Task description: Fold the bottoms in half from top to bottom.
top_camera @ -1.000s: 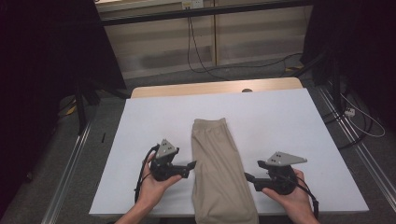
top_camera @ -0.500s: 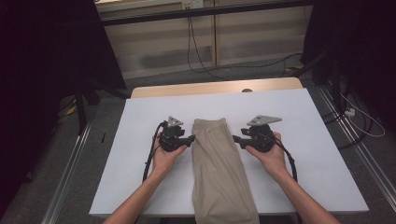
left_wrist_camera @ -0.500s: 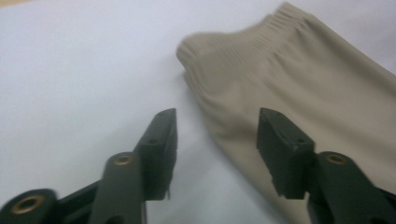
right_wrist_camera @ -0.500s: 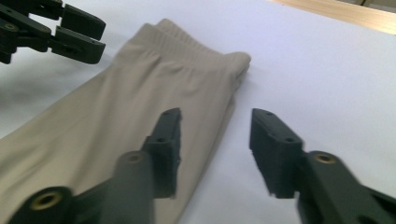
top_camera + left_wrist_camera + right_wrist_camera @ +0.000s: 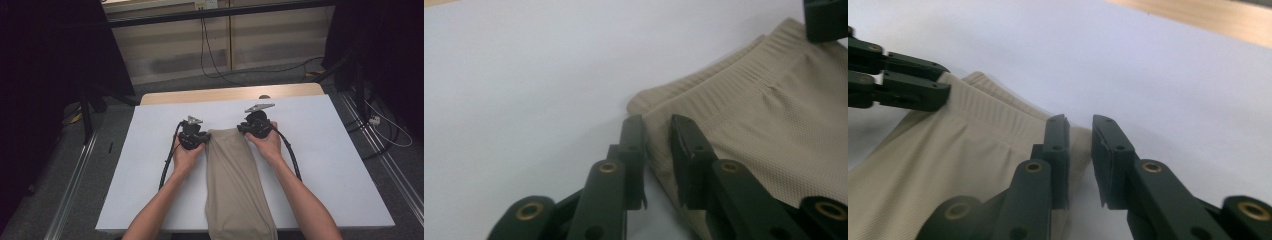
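Note:
A folded beige garment [image 5: 232,185] lies lengthwise down the middle of the white table [image 5: 325,150], its ribbed waistband [image 5: 744,80] at the far end. My left gripper [image 5: 205,138] is at the waistband's left corner; in the left gripper view its jaws [image 5: 656,120] stand a narrow gap apart with the cloth's edge pinched between them. My right gripper [image 5: 243,129] is at the right corner, and its jaws [image 5: 1079,119] are closed the same way on the garment's edge [image 5: 998,130]. The other gripper [image 5: 918,85] shows across the waistband.
The garment's near end hangs over the table's front edge [image 5: 240,232]. A wooden strip [image 5: 230,94] runs along the table's far side. Cables [image 5: 220,60] lie on the floor beyond, and metal rails [image 5: 75,185] flank the table.
Both hands have travelled from the near part of the garment's sides up to its far waistband corners, and the jaws have closed in on the cloth there.

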A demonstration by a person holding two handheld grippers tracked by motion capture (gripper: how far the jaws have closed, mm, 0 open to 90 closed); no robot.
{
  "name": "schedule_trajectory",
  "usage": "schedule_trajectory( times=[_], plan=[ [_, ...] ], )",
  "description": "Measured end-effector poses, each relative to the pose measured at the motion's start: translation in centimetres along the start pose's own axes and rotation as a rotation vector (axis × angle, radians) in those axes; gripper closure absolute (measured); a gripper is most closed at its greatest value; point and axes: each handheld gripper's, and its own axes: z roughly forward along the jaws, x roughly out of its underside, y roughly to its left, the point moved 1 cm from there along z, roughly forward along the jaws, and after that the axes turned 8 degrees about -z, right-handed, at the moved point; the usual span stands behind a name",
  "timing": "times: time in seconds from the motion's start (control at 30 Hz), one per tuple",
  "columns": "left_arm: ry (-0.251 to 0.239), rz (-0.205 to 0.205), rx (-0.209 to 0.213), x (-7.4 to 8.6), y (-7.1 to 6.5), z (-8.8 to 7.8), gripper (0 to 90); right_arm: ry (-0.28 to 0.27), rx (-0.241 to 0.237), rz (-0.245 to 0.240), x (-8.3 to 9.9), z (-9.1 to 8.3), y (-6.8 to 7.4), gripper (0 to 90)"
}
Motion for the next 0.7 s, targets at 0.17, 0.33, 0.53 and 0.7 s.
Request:
schedule_trajectory(
  times=[0.17,0.33,0.53,0.7],
  plan=[
    [0.011,-0.046,0.015,-0.3,0.6,0.4,77.8,0.025,0.002,0.026,0.4,1.4,-0.5,71.5],
    [0.019,-0.088,0.038,-0.3,1.4,0.2,68.7,0.035,-0.055,0.082,1.0,2.0,-0.6,66.1],
    [0.020,-0.078,0.045,-0.5,1.9,-1.0,52.9,0.032,-0.090,0.107,1.2,2.2,-0.7,65.1],
    [0.047,-0.066,0.091,-0.4,2.2,-1.0,43.1,0.030,-0.113,0.101,1.1,2.1,-0.5,81.1]
  ],
)
